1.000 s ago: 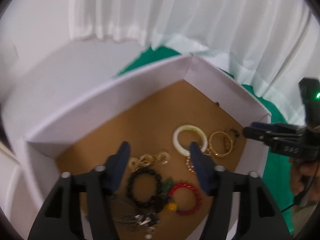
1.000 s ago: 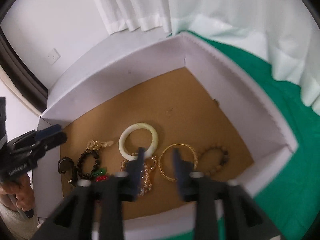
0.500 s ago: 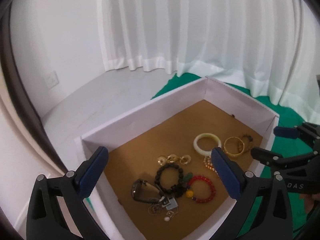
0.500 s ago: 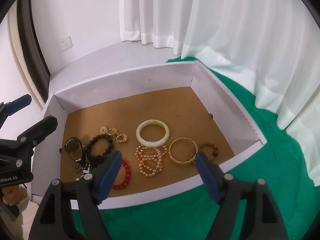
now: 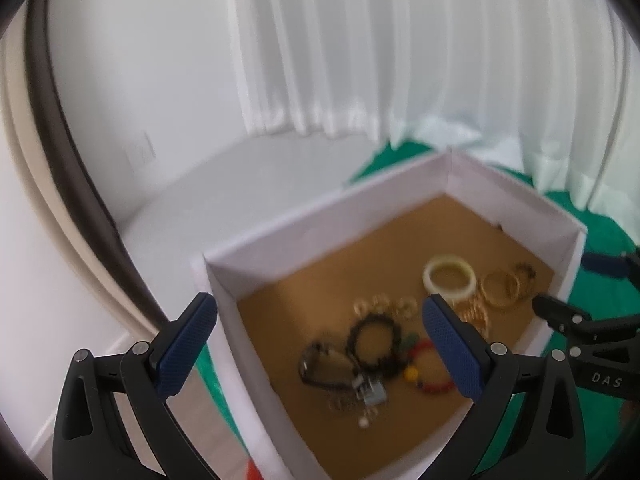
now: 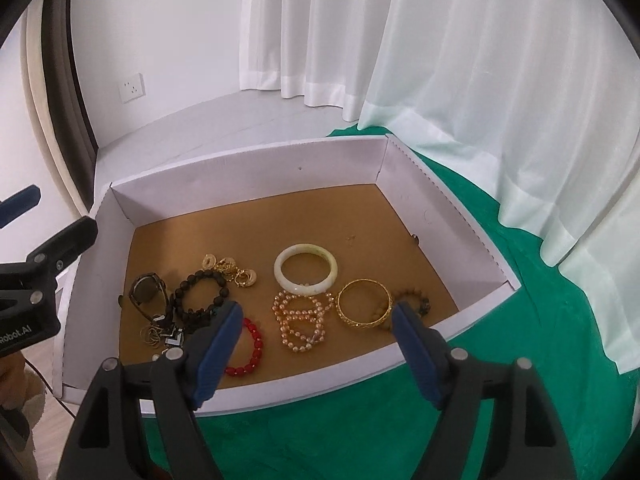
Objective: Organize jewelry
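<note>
A white shallow box [image 6: 248, 168] with a brown floor holds the jewelry: a pale jade bangle [image 6: 306, 275], a pink pearl strand [image 6: 302, 322], a gold bangle [image 6: 364, 303], a brown bead bracelet [image 6: 416, 300], a red bead bracelet [image 6: 250, 350], a black bead bracelet [image 6: 200, 294], gold earrings [image 6: 230, 268] and a watch [image 6: 146, 290]. My right gripper [image 6: 318, 322] is open and empty above the box's near wall. My left gripper [image 5: 320, 324] is open and empty, raised over the box's left corner [image 5: 208, 264]; its view is blurred.
The box sits on a green cloth [image 6: 520, 320] over a round table. White curtains [image 6: 460, 60] hang behind and at the right. A white wall with a socket [image 6: 132, 88] is at the left. Each gripper shows in the other's view.
Both grippers have opened wide and pulled up and back from the box floor. The jewelry lies as before.
</note>
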### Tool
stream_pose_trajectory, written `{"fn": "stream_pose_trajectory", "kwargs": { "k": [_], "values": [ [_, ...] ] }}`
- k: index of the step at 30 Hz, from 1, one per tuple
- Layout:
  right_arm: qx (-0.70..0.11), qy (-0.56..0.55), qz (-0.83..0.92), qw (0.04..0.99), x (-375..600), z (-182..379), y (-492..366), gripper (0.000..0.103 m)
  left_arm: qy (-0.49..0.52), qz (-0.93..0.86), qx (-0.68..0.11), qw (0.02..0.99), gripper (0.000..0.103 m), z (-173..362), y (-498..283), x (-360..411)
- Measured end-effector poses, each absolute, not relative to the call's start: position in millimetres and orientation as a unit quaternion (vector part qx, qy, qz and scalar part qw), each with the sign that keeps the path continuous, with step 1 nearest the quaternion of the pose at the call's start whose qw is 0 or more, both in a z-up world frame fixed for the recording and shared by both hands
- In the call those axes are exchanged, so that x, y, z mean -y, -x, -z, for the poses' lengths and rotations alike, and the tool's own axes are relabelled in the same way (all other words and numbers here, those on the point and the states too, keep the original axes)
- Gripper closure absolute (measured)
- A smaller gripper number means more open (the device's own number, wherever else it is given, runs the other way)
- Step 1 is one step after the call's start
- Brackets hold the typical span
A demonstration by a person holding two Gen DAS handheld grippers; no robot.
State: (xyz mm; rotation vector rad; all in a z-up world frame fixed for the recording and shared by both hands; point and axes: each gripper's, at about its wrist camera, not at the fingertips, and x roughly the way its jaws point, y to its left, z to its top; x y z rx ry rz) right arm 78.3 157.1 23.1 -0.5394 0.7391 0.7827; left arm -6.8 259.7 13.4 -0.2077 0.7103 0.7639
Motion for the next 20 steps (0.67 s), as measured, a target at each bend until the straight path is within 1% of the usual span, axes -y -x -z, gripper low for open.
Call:
{"fn": "stream_pose_trajectory", "kwargs": {
  "k": [2, 5, 12, 20],
  "values": [
    [-0.351, 0.260, -0.365, 0.822, -159.2, -22.2, -77.0, 0.020, 0.131, -0.338, -0.369, 0.856, 0.001, -6.9, 3.9, -264.9],
    [-0.363, 0.264, -0.360, 0.818, -163.6, -21.2, -77.6, 0.020, 0.158, -0.326, -0.375, 0.853, 0.001, -5.7, 5.2, -267.9],
    [-0.368, 0.272, -0.349, 0.818, -168.2, -19.3, -77.7, 0.020, 0.145, -0.342, -0.372, 0.850, 0.001, -10.6, 3.1, -266.2],
    [-0.368, 0.273, -0.348, 0.818, -166.8, -16.5, -81.8, 0.020, 0.167, -0.336, -0.372, 0.849, 0.001, -2.7, 0.1, -271.9]
  ]
}}
